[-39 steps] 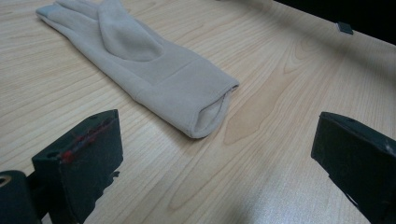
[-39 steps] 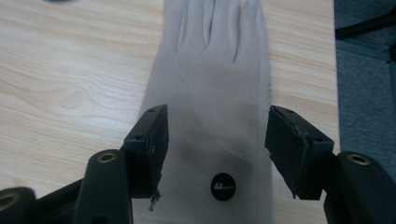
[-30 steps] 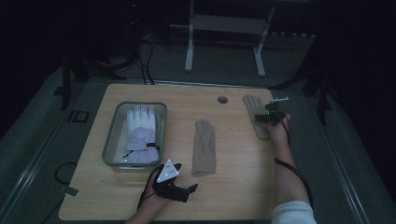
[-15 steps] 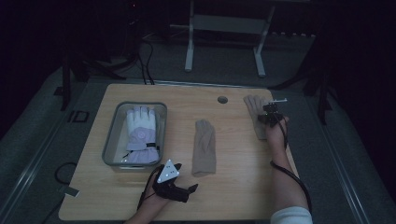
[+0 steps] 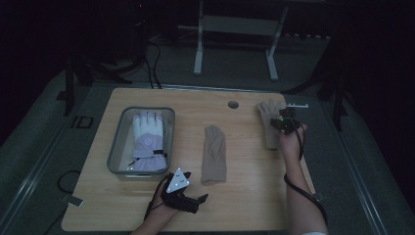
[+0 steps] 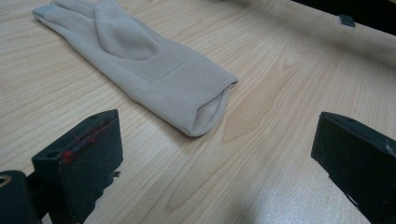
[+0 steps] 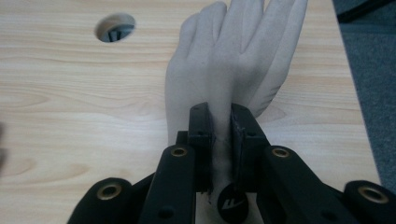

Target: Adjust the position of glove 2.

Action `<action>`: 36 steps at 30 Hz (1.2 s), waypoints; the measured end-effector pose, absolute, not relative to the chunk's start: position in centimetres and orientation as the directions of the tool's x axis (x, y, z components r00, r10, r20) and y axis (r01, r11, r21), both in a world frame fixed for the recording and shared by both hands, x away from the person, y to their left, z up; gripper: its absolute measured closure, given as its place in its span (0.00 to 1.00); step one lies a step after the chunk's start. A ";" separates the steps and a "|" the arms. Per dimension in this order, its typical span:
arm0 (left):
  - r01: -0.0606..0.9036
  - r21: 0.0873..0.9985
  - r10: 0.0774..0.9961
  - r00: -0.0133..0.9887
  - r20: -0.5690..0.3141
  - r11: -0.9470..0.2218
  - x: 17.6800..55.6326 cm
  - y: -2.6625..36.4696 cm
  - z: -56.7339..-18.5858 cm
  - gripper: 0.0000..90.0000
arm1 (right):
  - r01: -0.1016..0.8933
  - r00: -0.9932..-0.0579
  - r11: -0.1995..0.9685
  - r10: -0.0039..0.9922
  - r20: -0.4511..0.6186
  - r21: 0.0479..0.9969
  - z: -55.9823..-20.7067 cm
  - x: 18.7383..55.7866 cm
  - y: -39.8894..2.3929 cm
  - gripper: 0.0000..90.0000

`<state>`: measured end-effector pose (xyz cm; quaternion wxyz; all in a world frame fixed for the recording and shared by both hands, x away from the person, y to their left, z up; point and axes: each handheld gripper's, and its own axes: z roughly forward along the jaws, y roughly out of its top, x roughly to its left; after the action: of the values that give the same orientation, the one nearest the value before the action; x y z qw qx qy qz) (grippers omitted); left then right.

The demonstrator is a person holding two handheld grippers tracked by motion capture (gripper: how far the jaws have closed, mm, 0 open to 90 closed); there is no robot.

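The right tool [image 7: 222, 135] has just closed its jaws on the cuff end of a beige glove [image 7: 233, 60] near the table's [image 5: 244, 205] far right corner. The glove is soft, plain knit fabric, its long axis running away from the person, fingers pointing to the far edge. The left tool [image 5: 188, 198] rests with jaws wide apart, holding nothing, just before a second beige glove [image 6: 140, 65] at mid-table.

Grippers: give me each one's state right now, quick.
Left gripper: open, holding nothing; a beige glove lies ahead of it.
Right gripper: shut on the beige glove at the table's right edge.
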<state>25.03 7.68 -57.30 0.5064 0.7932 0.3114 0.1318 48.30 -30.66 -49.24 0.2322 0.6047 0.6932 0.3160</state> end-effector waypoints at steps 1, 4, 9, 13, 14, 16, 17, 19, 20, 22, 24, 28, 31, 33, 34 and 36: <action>0.361 0.885 0.628 0.771 -0.107 -0.293 25.0 7.7 -57.3 0.03 | 0.688 -0.159 0.059 0.985 0.071 0.724 -48.9 47.8 -30.6 0.89; 0.362 0.885 0.628 0.771 -0.108 -0.293 25.0 7.7 -57.3 0.03 | 0.671 -0.166 0.053 0.983 0.081 0.740 -48.0 46.4 -30.6 0.89; 0.361 0.884 0.626 0.773 -0.105 -0.297 25.0 7.6 -57.3 0.03 | 0.654 -0.158 0.029 0.983 0.099 0.756 -46.9 44.0 -30.8 0.89; 0.362 0.884 0.627 0.772 -0.106 -0.296 25.0 7.6 -57.3 0.03 | 0.642 -0.154 0.006 0.981 0.121 0.767 -46.5 41.9 -30.9 0.89; 0.361 0.884 0.626 0.772 -0.105 -0.296 25.0 7.6 -57.3 0.03 | 0.640 -0.155 0.010 0.981 0.116 0.769 -46.4 41.3 -30.9 0.89; 0.361 0.884 0.627 0.772 -0.105 -0.297 25.0 7.6 -57.3 0.03 | 0.636 -0.155 0.003 0.980 0.123 0.772 -46.4 40.2 -30.7 0.89; 0.359 0.885 0.627 0.772 -0.104 -0.296 25.0 7.6 -57.3 0.03 | 0.634 -0.154 0.008 0.981 0.116 0.773 -46.5 39.7 -30.6 0.89; 0.356 0.888 0.629 0.771 -0.101 -0.293 25.0 7.7 -57.3 0.03 | 0.631 -0.170 0.023 0.980 0.109 0.775 -46.6 38.7 -30.3 0.89; 0.356 0.887 0.629 0.771 -0.101 -0.293 25.0 7.7 -57.3 0.03 | 0.628 -0.176 0.034 0.979 0.100 0.777 -46.7 38.3 -30.3 0.89; 0.359 0.885 0.629 0.770 -0.101 -0.297 25.0 7.7 -57.3 0.03 | 0.628 -0.187 0.034 0.976 0.108 0.777 -46.8 37.5 -30.2 0.89; 0.361 0.883 0.630 0.770 -0.101 -0.299 25.0 7.6 -57.3 0.03 | 0.629 -0.193 0.043 0.976 0.102 0.776 -47.0 36.6 -30.1 0.89; 0.360 0.883 0.631 0.769 -0.099 -0.300 25.0 7.6 -57.3 0.03 | 0.624 -0.174 0.011 0.977 0.124 0.782 -47.4 35.1 -30.0 0.89; 0.359 0.883 0.630 0.770 -0.097 -0.303 25.0 7.6 -57.3 0.03 | 0.625 -0.158 -0.019 0.976 0.151 0.781 -48.0 34.2 -29.8 0.89; 0.358 0.884 0.631 0.770 -0.097 -0.301 25.0 7.6 -57.3 0.03 | 0.631 -0.150 -0.041 0.973 0.174 0.775 -48.5 33.8 -29.6 0.89; 0.357 0.884 0.630 0.771 -0.096 -0.301 25.0 7.6 -57.3 0.03 | 0.633 -0.146 -0.033 0.976 0.161 0.774 -48.9 33.6 -29.4 0.89; 0.354 0.885 0.629 0.772 -0.095 -0.301 24.9 7.6 -57.3 0.03 | 0.646 -0.142 -0.040 0.975 0.171 0.762 -49.6 33.5 -29.2 0.89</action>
<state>24.94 7.60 -57.29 0.5037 0.7951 0.3091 0.1363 33.47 -29.23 -49.60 0.2206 0.6169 0.6569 0.3732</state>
